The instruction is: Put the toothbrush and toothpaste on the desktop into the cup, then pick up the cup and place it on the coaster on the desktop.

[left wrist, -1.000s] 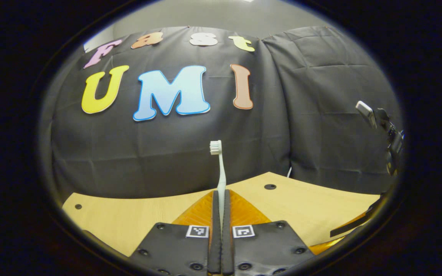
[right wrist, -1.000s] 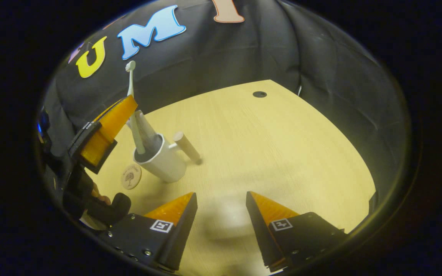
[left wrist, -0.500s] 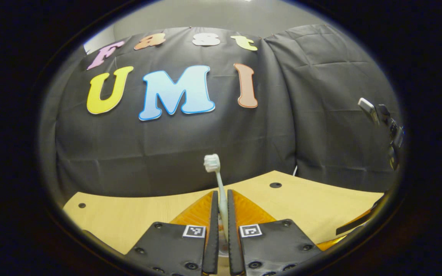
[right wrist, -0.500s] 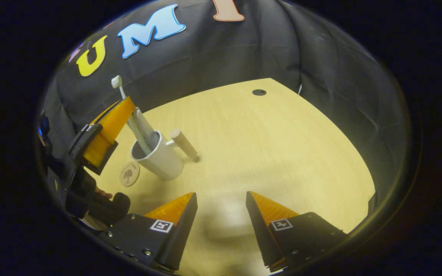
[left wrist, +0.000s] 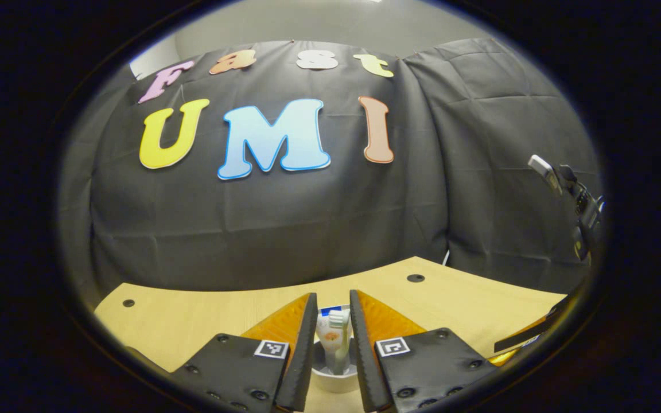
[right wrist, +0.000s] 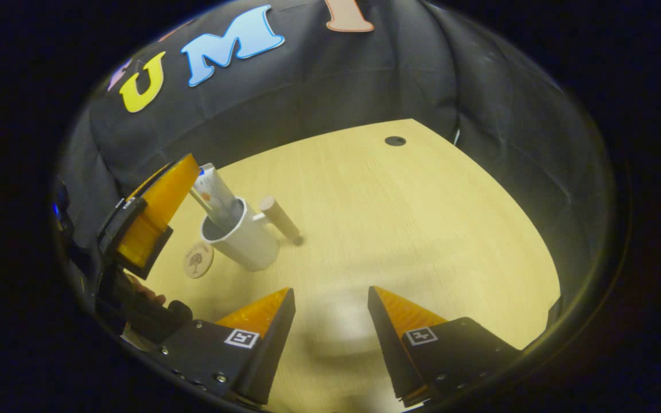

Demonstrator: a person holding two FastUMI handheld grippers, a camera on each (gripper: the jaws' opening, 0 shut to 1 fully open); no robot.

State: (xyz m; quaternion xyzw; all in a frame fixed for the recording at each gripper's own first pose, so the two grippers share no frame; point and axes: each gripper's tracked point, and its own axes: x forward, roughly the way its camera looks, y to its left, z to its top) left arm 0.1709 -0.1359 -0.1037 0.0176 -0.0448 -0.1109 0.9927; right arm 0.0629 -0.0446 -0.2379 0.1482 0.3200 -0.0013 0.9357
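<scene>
The left claw (left wrist: 330, 321) stands open over the cup (right wrist: 241, 238). Brush (left wrist: 339, 338) and paste (right wrist: 216, 192) sit inside. The right claw (right wrist: 330, 315) gapes empty.

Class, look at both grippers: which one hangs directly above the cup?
The left gripper: its open fingers frame the cup below; the right gripper hangs apart over bare desktop.

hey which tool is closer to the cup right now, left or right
Left. The left tool is open right above the cup, which shows between its fingers with the toothbrush and toothpaste inside. The right tool is open over the bare desk, apart from the cup.
</scene>
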